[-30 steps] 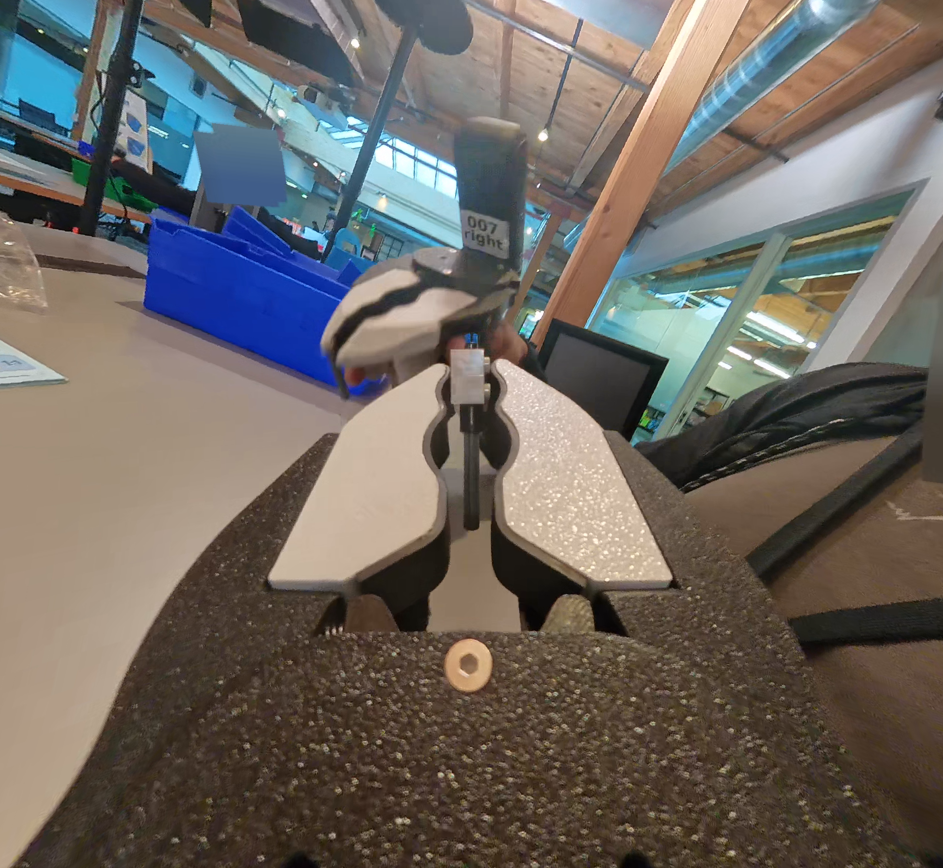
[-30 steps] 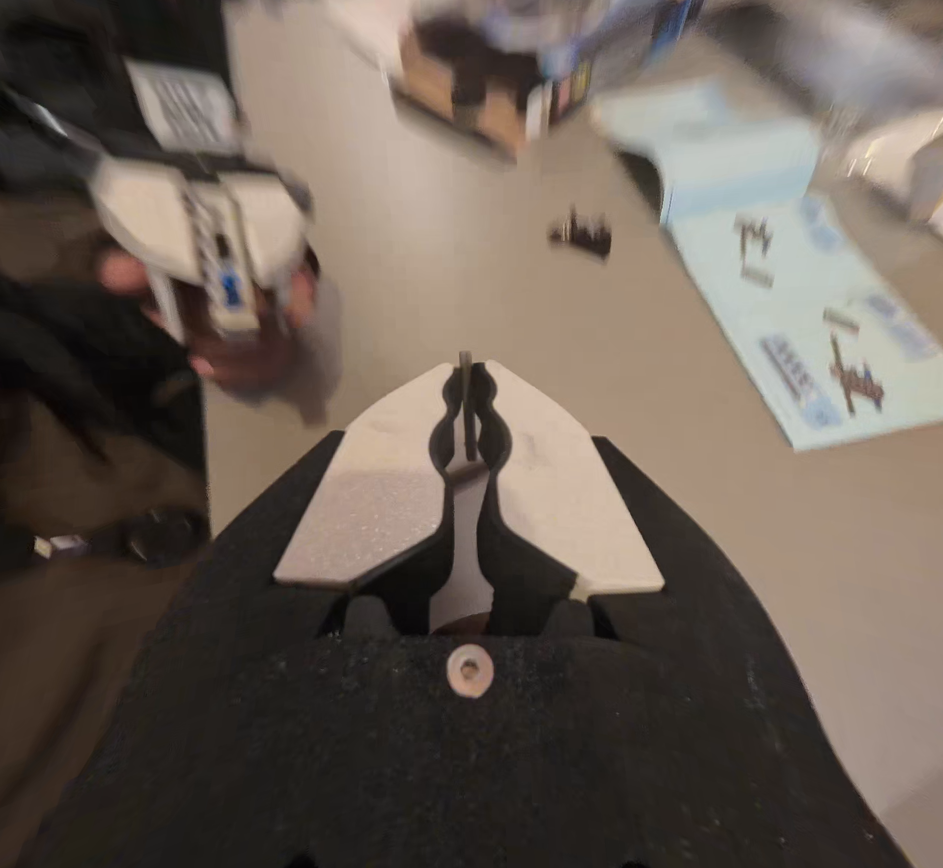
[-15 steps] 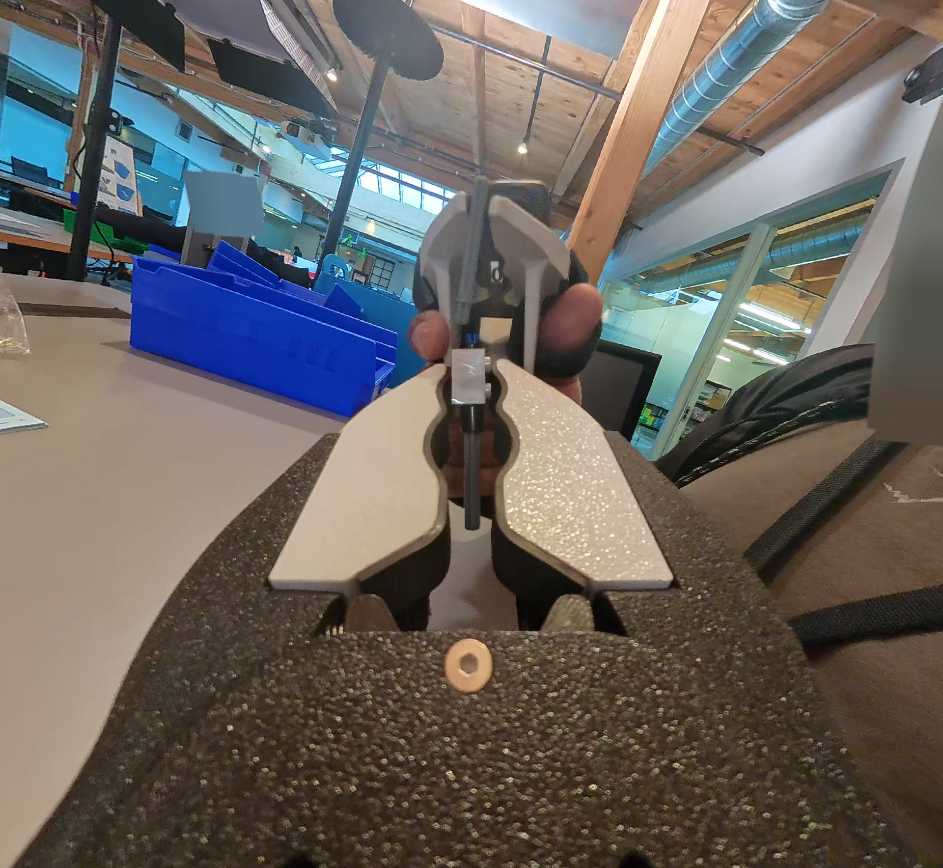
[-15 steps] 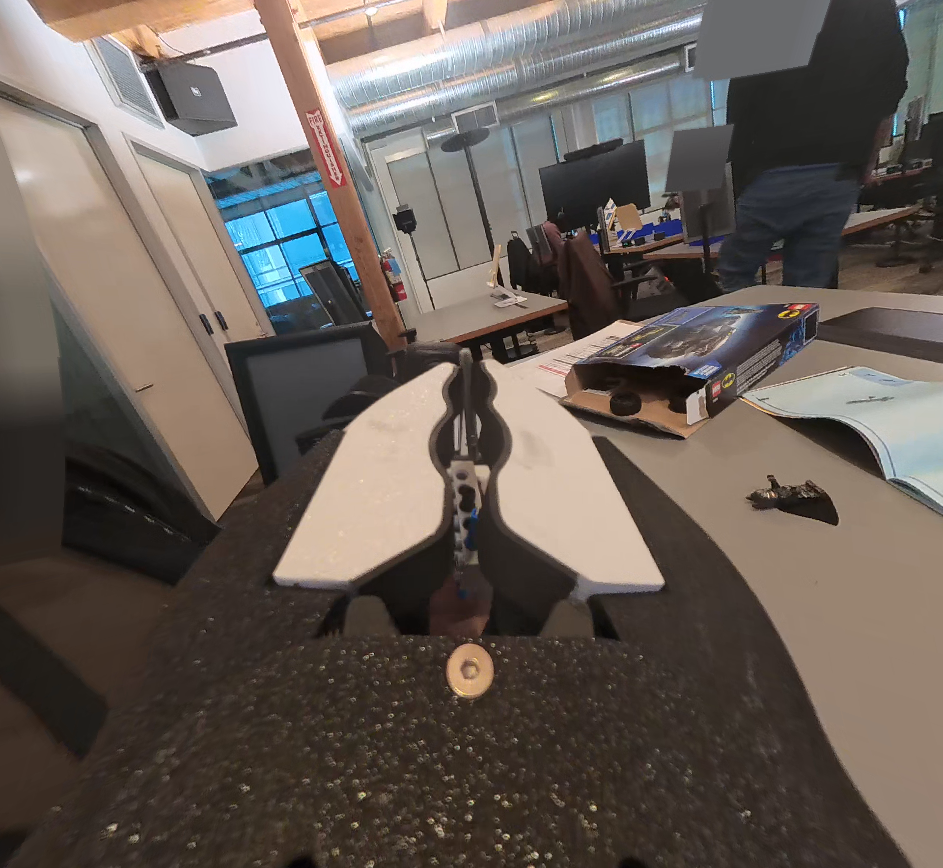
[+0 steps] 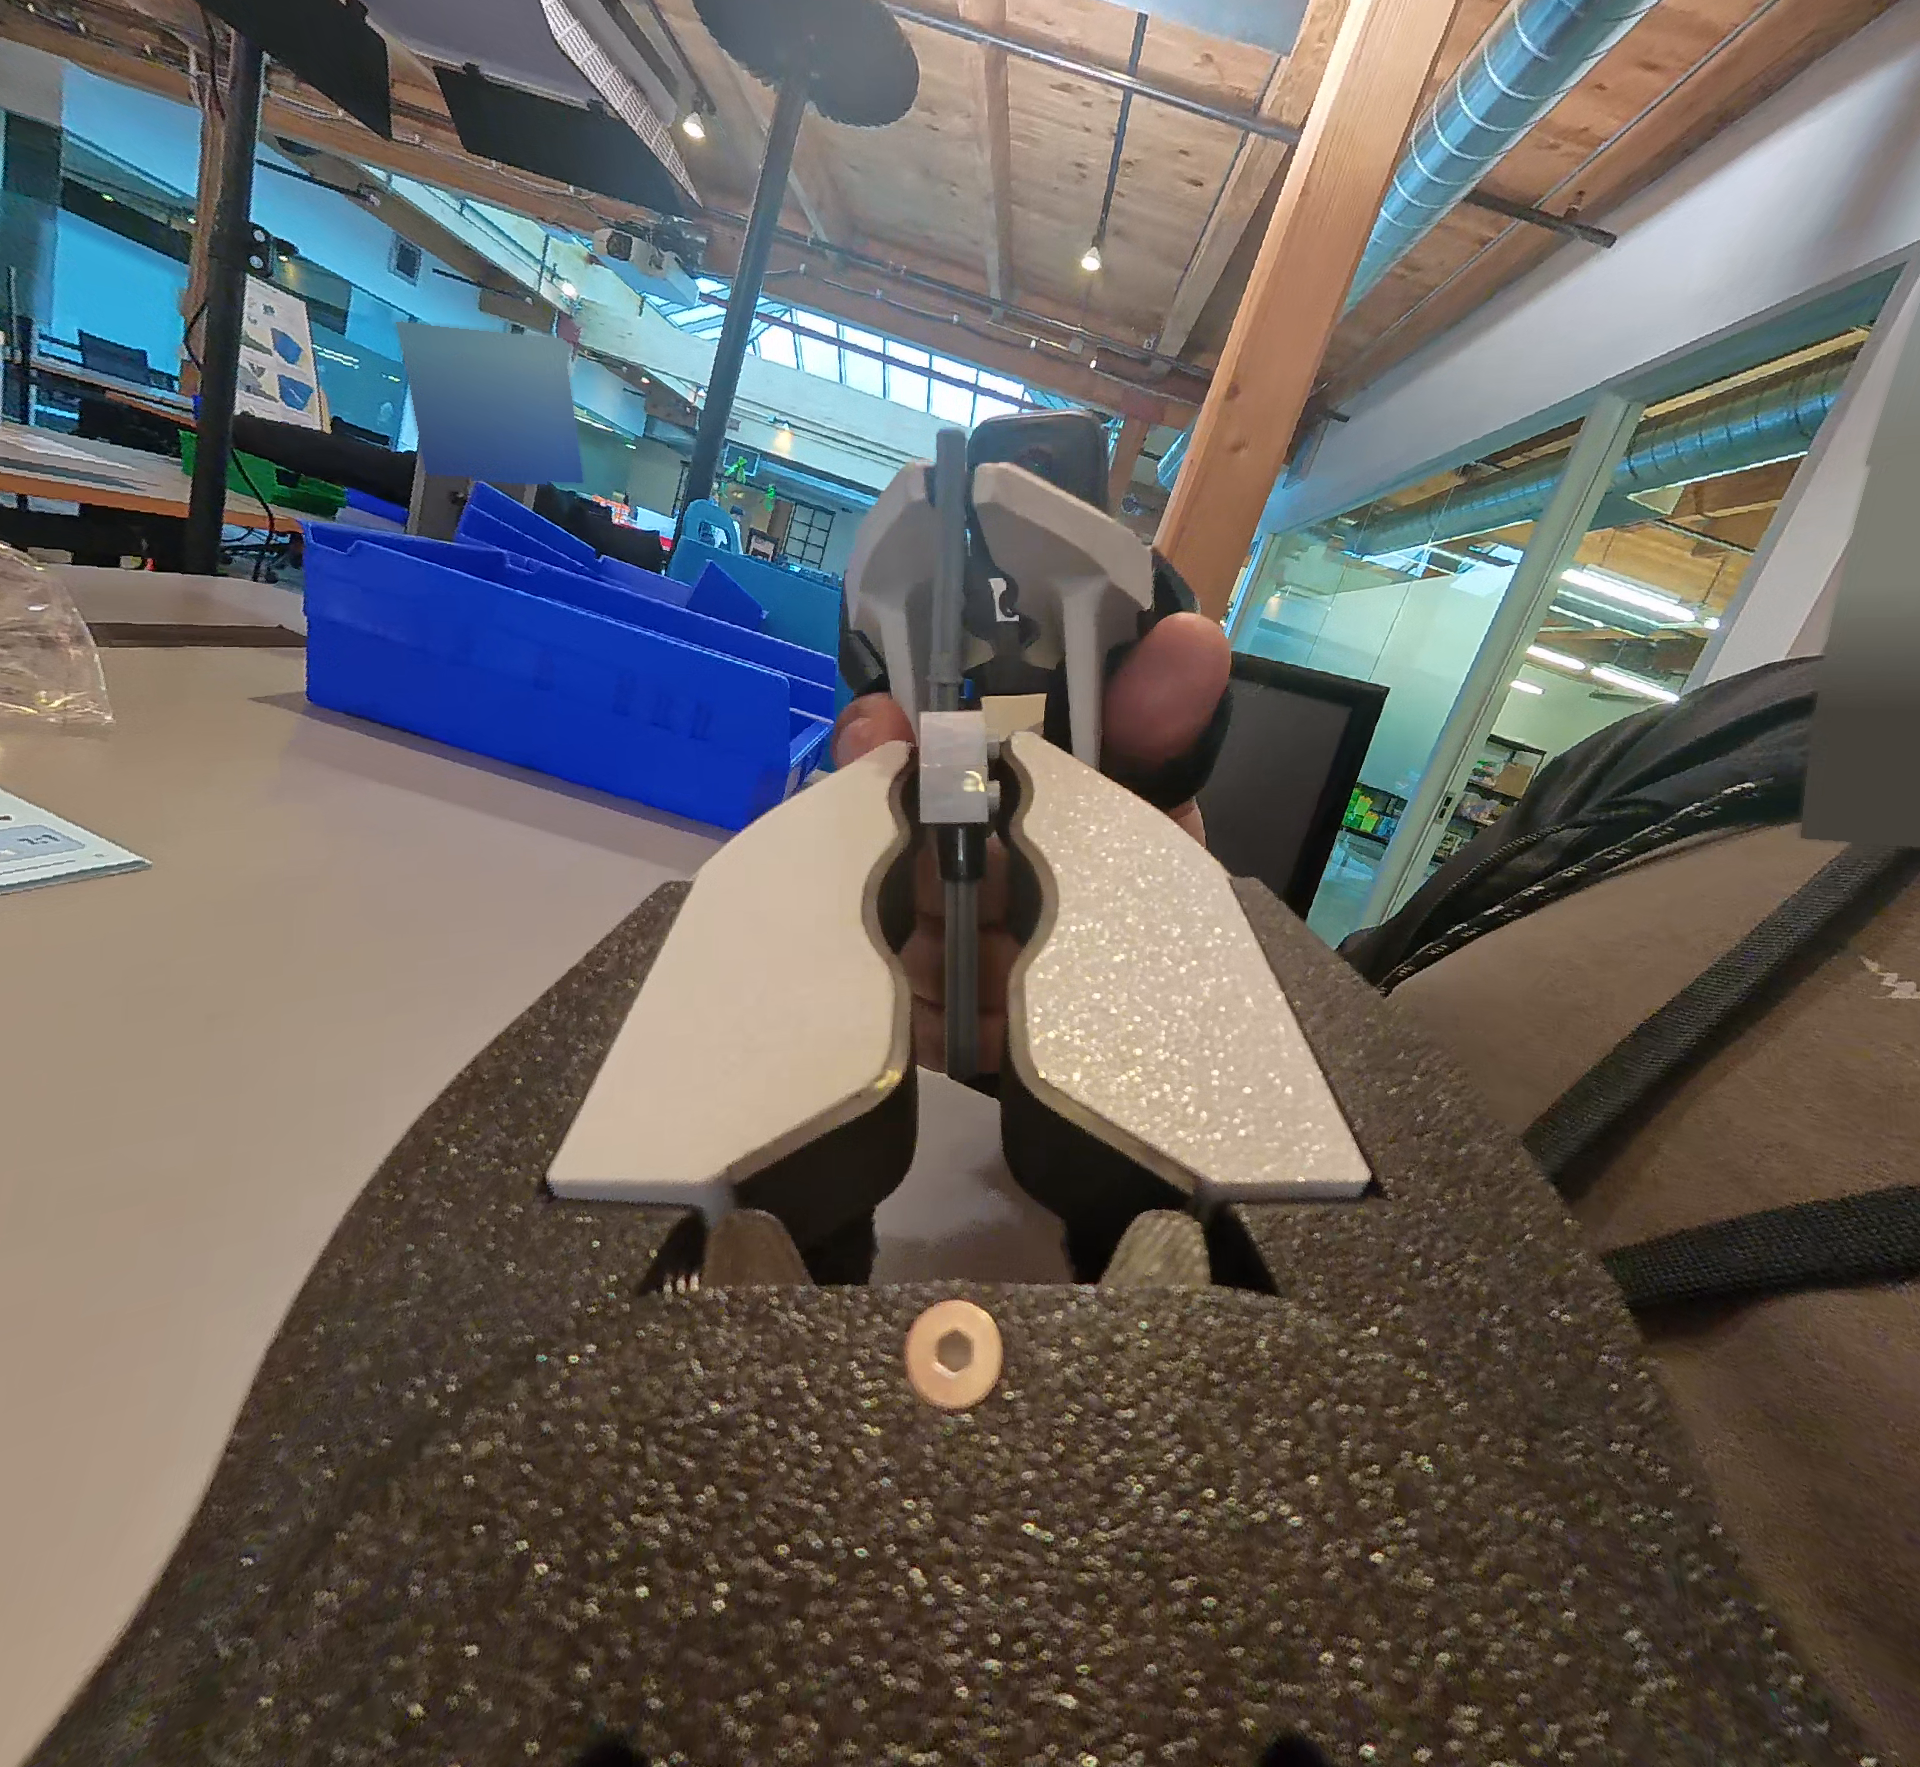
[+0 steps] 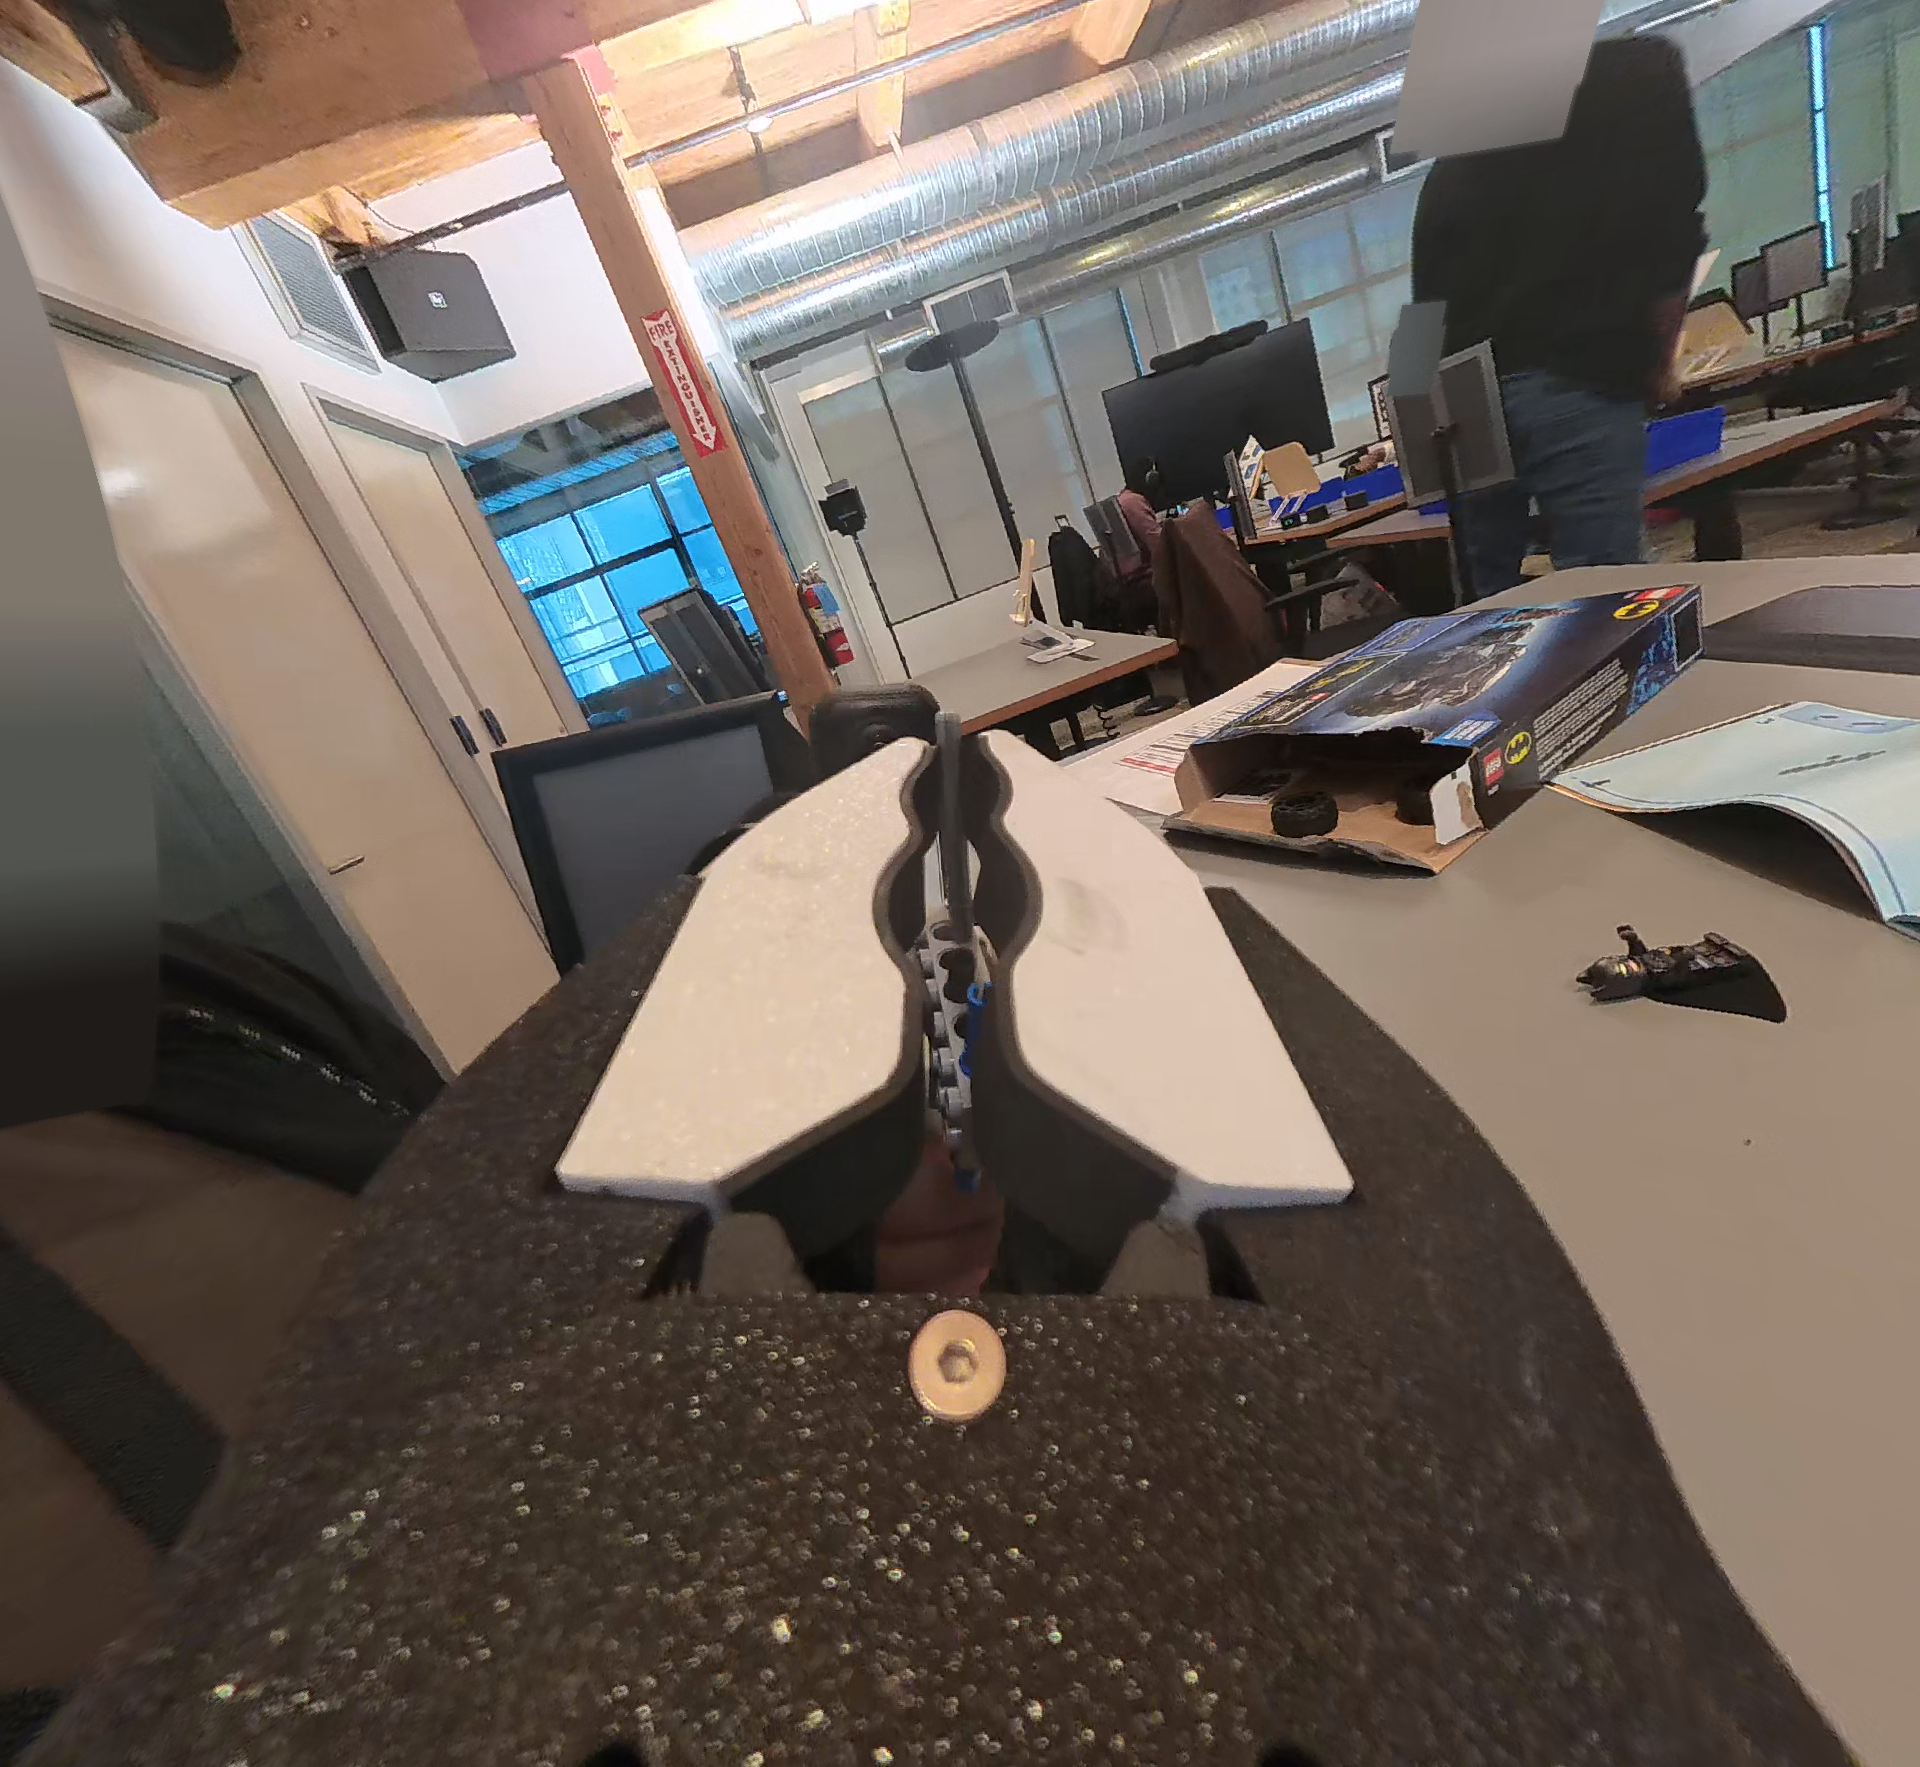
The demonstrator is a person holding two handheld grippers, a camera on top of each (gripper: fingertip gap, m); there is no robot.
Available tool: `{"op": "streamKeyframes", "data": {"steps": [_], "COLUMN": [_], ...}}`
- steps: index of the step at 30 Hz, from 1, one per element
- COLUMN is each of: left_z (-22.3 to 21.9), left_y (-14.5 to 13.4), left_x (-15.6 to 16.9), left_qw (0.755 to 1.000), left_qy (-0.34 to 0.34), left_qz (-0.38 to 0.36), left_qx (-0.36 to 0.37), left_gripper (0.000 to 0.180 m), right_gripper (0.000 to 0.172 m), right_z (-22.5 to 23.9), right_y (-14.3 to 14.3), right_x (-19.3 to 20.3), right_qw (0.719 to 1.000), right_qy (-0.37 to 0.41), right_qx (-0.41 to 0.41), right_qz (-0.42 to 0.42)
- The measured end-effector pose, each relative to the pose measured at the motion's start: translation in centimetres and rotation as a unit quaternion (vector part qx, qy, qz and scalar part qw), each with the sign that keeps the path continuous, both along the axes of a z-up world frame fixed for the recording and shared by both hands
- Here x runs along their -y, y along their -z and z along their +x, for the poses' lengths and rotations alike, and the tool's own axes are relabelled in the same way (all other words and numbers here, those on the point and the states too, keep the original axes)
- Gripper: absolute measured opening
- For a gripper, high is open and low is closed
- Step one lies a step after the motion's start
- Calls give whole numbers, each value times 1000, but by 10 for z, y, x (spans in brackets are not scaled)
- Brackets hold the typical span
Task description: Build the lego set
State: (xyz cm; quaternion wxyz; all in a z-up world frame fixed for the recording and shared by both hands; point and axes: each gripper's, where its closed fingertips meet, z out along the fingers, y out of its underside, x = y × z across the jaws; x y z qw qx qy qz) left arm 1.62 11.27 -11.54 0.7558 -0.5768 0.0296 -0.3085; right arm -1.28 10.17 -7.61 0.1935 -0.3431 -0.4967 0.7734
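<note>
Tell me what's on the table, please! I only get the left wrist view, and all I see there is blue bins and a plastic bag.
Observer: In the right wrist view an open cardboard box lies on the grey table, with its torn end toward the camera.
Operator: Ooh, is anything inside it?
Observer: Yes, a black wheel sits in the open end.
Operator: Anything else lying around?
Observer: A small black toy piece lies by itself on the table, apart from the box and close to a light blue booklet.
</note>
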Motion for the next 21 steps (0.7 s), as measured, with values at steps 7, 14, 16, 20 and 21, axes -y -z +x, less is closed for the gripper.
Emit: {"op": "streamKeyframes", "data": {"steps": [7, 14, 16, 20, 21], "left_z": [-2, 1, -1, -9, -10], "left_y": [-1, 0, 2, 1, 1], "left_x": [1, -1, -2, -3, -3], "left_qw": [1000, 1000, 999, 995, 992], "left_qy": [-1, -18, -31, -84, -100], "left_qz": [4, 0, -4, -1, 0], "left_qx": [6, -22, -30, -59, -75], "left_gripper": [12, 12, 12, 12, 12], "right_gripper": [4, 4, 4, 4, 4], "right_z": [3, 5, 5, 7, 7], "right_y": [-2, -3, -5, -9, -9], "right_x": [0, -1, -5, -8, -7], "right_qw": [1000, 996, 994, 990, 988], "right_qy": [5, 39, 60, 92, 101], "right_qx": [-20, -41, -48, -59, -59], "right_qz": [18, 72, 82, 94, 97]}}
